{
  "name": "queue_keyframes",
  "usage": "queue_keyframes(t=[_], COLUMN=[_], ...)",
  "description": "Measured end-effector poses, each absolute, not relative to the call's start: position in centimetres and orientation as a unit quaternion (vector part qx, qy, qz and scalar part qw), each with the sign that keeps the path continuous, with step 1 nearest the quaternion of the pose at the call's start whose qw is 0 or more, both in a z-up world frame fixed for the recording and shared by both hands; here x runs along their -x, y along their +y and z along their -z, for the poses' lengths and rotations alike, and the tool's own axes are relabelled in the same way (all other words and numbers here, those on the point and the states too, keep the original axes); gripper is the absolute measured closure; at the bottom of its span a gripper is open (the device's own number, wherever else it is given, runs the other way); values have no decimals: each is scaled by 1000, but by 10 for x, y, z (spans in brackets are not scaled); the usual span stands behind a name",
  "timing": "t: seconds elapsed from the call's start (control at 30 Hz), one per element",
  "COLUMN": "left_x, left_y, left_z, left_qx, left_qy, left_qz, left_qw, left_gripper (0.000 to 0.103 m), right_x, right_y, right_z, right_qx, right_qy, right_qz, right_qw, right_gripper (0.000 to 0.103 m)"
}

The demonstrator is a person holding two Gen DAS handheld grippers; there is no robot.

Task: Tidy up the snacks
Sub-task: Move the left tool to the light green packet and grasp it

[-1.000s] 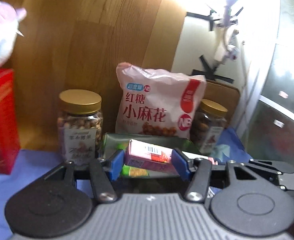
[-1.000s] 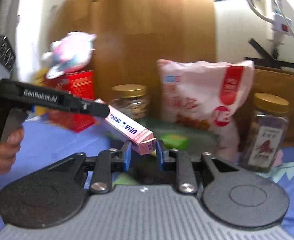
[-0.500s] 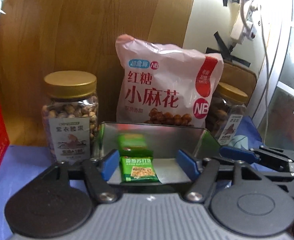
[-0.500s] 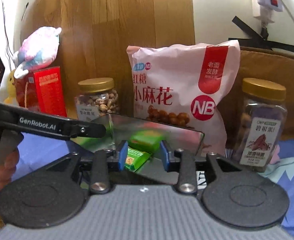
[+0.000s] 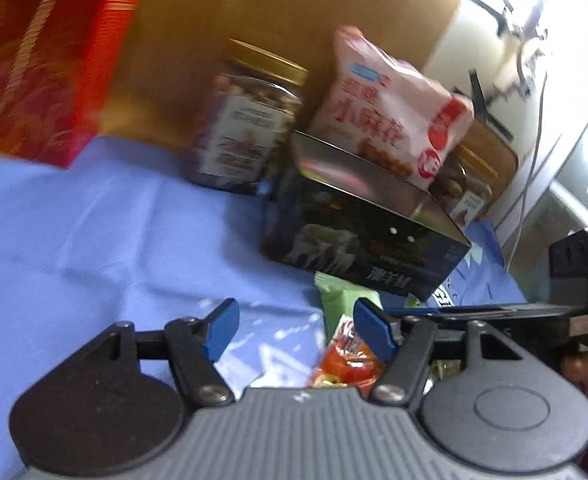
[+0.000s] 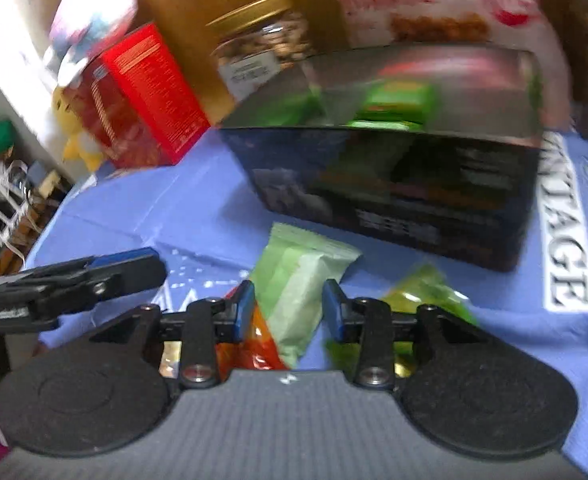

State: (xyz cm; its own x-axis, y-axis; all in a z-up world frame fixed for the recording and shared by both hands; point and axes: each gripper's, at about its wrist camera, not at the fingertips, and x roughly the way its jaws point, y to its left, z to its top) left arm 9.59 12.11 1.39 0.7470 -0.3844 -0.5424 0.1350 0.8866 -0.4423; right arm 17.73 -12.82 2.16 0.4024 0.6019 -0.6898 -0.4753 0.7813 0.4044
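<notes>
While straddling the pale green wafer packet point(image 6: 298, 280) for pickup, right gripper point(image 6: 288, 312) gapes empty; left gripper point(image 5: 294, 326) likewise, wide.

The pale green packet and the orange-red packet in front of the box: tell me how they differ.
The pale green packet is matte and soft green; the orange-red packet is glossy and bright. The green one lies between the right tool's open fingers in full view, overlapping the orange-red one, which is mostly hidden. Both lie on the blue cloth, outside the box.
</notes>
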Motion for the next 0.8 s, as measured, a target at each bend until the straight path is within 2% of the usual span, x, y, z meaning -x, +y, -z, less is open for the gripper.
queue_keyframes(t=[0.2, 0.4, 0.53, 0.67, 0.8], left_x=[-62, -42, -39, -38, -39], left_y=[165, 173, 160, 153, 150], left_z=[-17, -20, -17, -12, -7], left_qx=[213, 151, 91, 74, 65], left_qy=[307, 307, 312, 316, 323], left_qz=[87, 9, -23, -24, -30], left_qw=[924, 940, 945, 945, 944], left_gripper=[37, 38, 37, 37, 37], right_x=[-131, -72, -50, -38, -34], right_y=[-56, -15, -37, -71, -111], right_z=[-27, -26, -23, -18, -24], right_qx=[24, 129, 156, 165, 131], right_qy=[408, 346, 329, 335, 337], right_qz=[-407, -467, -452, -418, -373], right_qw=[817, 803, 814, 828, 855], right_gripper=[60, 46, 41, 41, 39])
